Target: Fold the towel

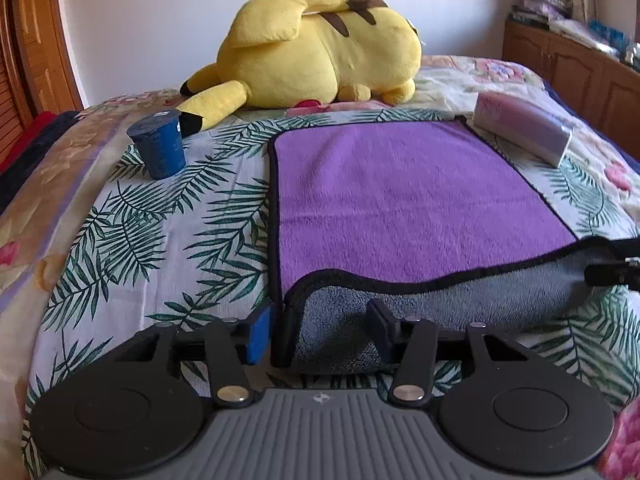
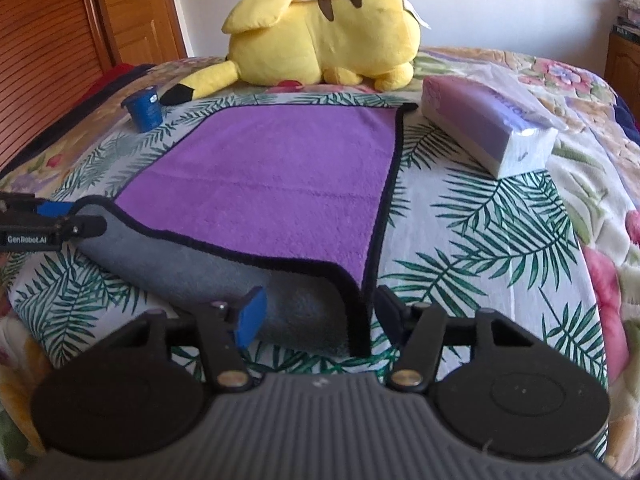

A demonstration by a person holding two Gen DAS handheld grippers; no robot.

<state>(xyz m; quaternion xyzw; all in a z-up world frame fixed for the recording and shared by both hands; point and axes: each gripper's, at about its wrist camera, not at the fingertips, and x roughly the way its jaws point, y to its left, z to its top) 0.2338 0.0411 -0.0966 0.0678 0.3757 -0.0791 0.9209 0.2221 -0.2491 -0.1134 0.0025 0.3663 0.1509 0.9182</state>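
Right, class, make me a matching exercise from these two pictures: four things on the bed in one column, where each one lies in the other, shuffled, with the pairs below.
Things:
1. towel
2. plush
3. cup
4. tissue pack

Places:
A. left of the towel's far end
B. right of the towel's far end
C. middle, near edge lifted
D. behind the towel, by the wall

Pairs: 1-C, 2-D, 3-A, 4-B

Yellow plush toy (image 1: 320,52) on floral bedspread (image 1: 132,236); blue cup (image 1: 158,146) left, tissue pack (image 1: 524,130) right.
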